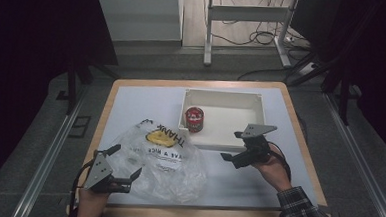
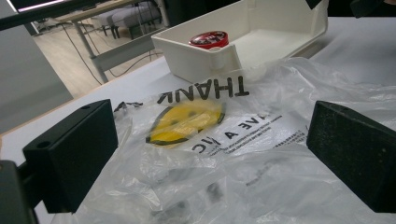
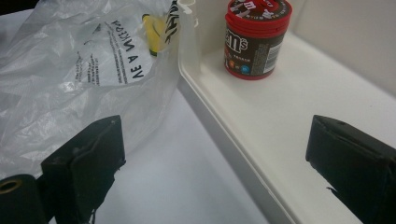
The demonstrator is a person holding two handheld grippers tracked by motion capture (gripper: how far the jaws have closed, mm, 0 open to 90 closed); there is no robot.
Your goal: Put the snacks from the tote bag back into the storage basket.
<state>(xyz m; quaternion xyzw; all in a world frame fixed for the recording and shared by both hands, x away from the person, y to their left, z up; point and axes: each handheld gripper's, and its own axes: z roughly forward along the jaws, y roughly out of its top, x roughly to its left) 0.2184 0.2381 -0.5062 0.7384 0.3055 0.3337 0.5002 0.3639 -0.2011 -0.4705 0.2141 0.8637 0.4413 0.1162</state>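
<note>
Both tools are wide open w/ nothing in them: the left gripper [image 1: 126, 161] hovers at the near-left edge of the plastic bag [image 1: 166, 159], jaws spread to either side of the crumpled film but not pinching it, and the right gripper [image 1: 233, 146] sits at the near rim of the white tray [image 1: 258, 123], one jaw over the table [image 1: 257, 179], the other over the tray floor. The bag lies flat-ish on the near-left part of the table, its far-right edge touching or just beside the tray's left wall – can't tell which. The red candy can [image 3: 256, 38] stands upright in the tray's left part, near the left wall. Risks, as I judge them: the bag is thin and slippery, so the left jaws could close on just one layer and the mouth won't open, or drag the whole bag across the table instead of lifting it. The right gripper straddles the tray rim – closing here would catch the wall, not the can, and could tip or shove the tray. The can is tall-ish and smooth; a nudge from one jaw could knock it over, and an off-centre grip could let it slip. Count: 1 bag, 1 tray, 1 can, 2 grippers, 1 table.
</note>
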